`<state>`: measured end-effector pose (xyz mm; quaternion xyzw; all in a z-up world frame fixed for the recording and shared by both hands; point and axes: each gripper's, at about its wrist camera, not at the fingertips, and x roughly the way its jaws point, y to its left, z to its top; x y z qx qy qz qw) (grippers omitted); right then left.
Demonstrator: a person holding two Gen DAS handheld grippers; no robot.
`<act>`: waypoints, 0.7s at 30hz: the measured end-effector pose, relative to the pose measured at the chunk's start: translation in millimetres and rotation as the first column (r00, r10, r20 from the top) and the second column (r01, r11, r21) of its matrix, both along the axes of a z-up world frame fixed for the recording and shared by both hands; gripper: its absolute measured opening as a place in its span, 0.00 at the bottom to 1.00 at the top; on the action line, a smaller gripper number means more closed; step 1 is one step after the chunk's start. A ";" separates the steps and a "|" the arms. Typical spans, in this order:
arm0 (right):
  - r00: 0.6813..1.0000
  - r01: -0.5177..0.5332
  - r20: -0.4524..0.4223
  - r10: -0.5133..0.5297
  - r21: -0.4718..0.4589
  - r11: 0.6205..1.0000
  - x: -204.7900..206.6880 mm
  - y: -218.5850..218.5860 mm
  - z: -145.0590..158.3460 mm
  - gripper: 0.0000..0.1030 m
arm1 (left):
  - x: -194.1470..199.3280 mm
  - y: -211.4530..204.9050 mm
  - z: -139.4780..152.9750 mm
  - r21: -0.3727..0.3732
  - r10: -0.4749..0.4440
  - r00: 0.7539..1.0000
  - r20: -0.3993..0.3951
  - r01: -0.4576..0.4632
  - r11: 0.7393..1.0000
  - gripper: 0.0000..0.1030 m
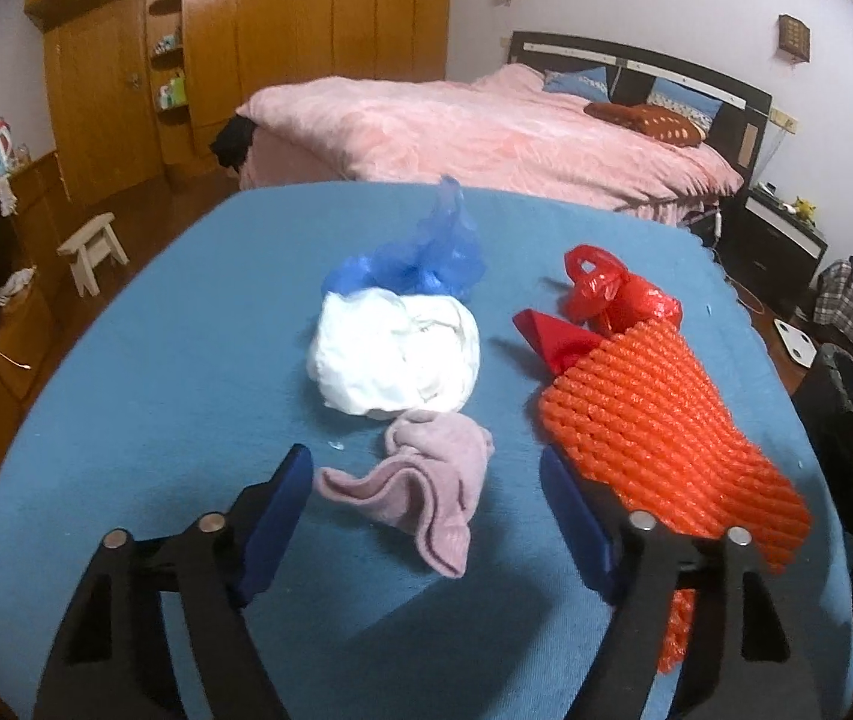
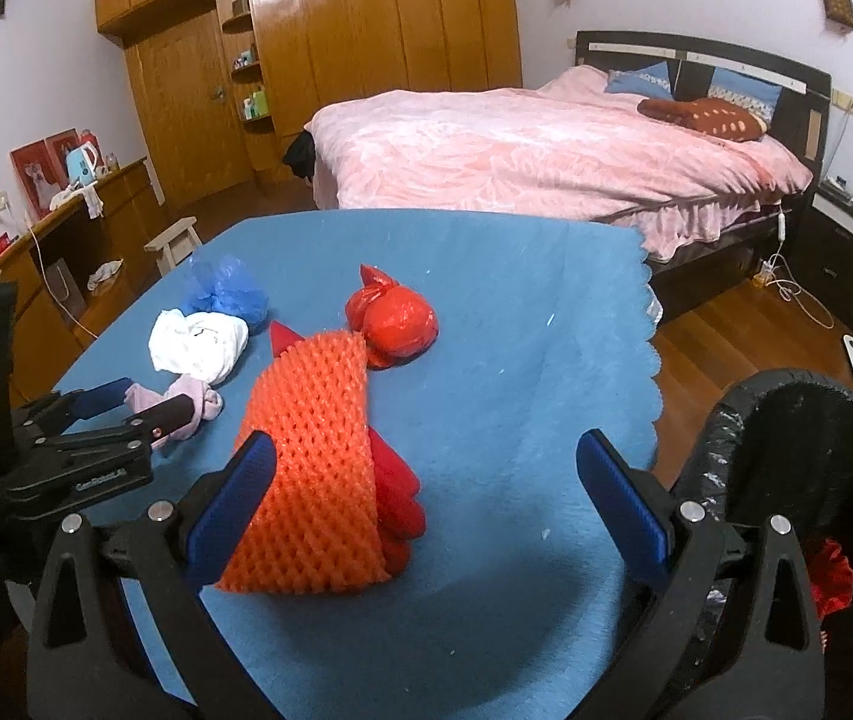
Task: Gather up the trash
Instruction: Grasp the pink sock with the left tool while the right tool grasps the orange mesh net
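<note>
Bin (image 2: 744, 420) lined black, red scrap (image 2: 834, 582) inside, right of table (image 2: 516, 330)

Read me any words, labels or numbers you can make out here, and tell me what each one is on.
"CanRobot.AI", as best it reads, small white print: on the black body of the left hand-held gripper, seen from the right wrist.
A second white print lower on that body: too blurred to read.
Red boxes on the wooden sideboard: pictures show, any text is too small.
Nothing else readable.
</note>
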<state>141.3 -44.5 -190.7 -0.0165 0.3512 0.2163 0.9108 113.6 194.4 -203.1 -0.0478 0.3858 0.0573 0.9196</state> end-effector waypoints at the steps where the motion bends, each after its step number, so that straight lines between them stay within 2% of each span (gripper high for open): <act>1: 1.000 -0.002 -0.003 0.002 -0.001 1.000 0.3 0.5 -1.0 0.94 | 0.6 -0.4 -1.6 -0.003 -0.006 1.000 -0.005 0.006 1.000 0.67; 4: 1.000 -0.012 -0.009 0.012 -0.006 1.000 0.9 3.0 -3.0 0.94 | 4.0 -2.7 -3.9 -0.016 -0.031 0.999 -0.021 0.030 0.999 0.53; 6: 1.000 -0.017 -0.010 0.017 -0.008 1.000 1.0 4.6 -4.0 0.94 | 5.5 -3.5 -4.8 -0.019 -0.034 0.999 -0.029 0.034 0.999 0.39; 8: 1.000 -0.022 -0.012 0.022 -0.008 1.000 0.8 6.4 -4.6 0.94 | 5.3 -3.0 -4.5 -0.028 -0.036 0.999 -0.027 0.035 0.999 0.34; 15: 0.999 -0.037 -0.016 0.037 -0.005 0.999 -2.4 11.9 -5.7 0.94 | -6.9 -7.0 6.3 -0.026 -0.052 0.999 0.001 0.052 0.998 0.31; 19: 0.998 -0.059 -0.028 0.058 -0.003 0.998 -3.1 15.3 -7.8 0.80 | -18.9 -10.8 14.2 -0.030 -0.066 0.998 0.013 0.066 0.997 0.31; 21: 0.997 -0.071 -0.043 0.070 -0.002 0.998 -3.0 18.0 -10.6 0.77 | -25.5 -11.2 18.0 -0.035 -0.064 0.998 0.019 0.065 0.997 0.31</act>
